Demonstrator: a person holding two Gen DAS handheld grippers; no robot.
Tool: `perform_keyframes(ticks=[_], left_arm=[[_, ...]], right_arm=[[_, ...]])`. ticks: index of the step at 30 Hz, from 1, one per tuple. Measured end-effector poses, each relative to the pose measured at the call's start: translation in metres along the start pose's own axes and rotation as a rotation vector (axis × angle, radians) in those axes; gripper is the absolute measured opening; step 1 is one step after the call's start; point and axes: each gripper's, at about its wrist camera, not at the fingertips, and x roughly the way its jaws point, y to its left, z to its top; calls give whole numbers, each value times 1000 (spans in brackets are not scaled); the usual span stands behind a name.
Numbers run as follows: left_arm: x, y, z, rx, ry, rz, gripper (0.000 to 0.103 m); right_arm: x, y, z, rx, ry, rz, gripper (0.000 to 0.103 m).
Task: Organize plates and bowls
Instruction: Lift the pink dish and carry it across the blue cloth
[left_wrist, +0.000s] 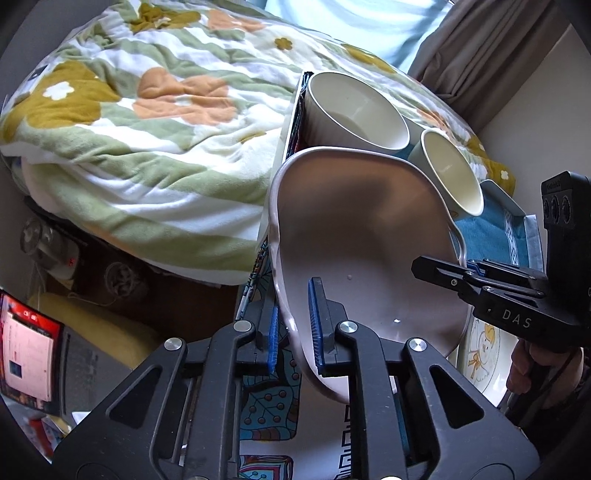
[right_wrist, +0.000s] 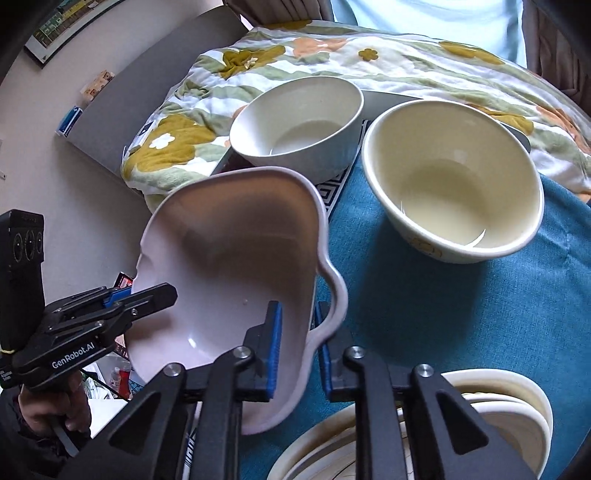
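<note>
A pale pink wavy-rimmed plate (left_wrist: 354, 236) is held tilted in the air between both grippers; it also shows in the right wrist view (right_wrist: 229, 251). My left gripper (left_wrist: 293, 332) is shut on its near rim. My right gripper (right_wrist: 295, 350) is shut on the opposite rim, and it shows in the left wrist view (left_wrist: 443, 267). My left gripper shows in the right wrist view (right_wrist: 162, 291). Behind the plate stand a white ribbed bowl (left_wrist: 354, 107) (right_wrist: 295, 118) and a cream bowl (left_wrist: 448, 173) (right_wrist: 450, 177) on the teal cloth (right_wrist: 406, 295).
A stack of cream plates (right_wrist: 498, 413) lies under my right gripper; one with a cartoon print (left_wrist: 484, 354) shows in the left wrist view. A flowered quilt (left_wrist: 147, 110) covers the bed behind. A laptop (left_wrist: 29, 343) sits low at left.
</note>
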Motion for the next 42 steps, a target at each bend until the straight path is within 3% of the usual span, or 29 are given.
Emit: perform_keyframes(ticks=[4,12,22,32,37,42], left_arm=[[-3,-6,3,24,11,34,12],[-25,-31,9,96,-15,33,11],[-65,-134,0,225,-73,30,11],[-55,-289,-56,298,-80,-41,11],[-22,-357,-90,319,-33,-104,11],[22,-400,-112,325,20,-142,11]], right_arm=[[-3,3,-1,-2,-14,-6,16],[-27,3,-6,24,-67,-3,16],[-116,-29,-38,97,-215,-24,16],[-219,-123,-110,166,-287,-87,16],[-252,-178,-154,221,-289,-149,16],[-262,-236,-189,271,-277,-199,16]])
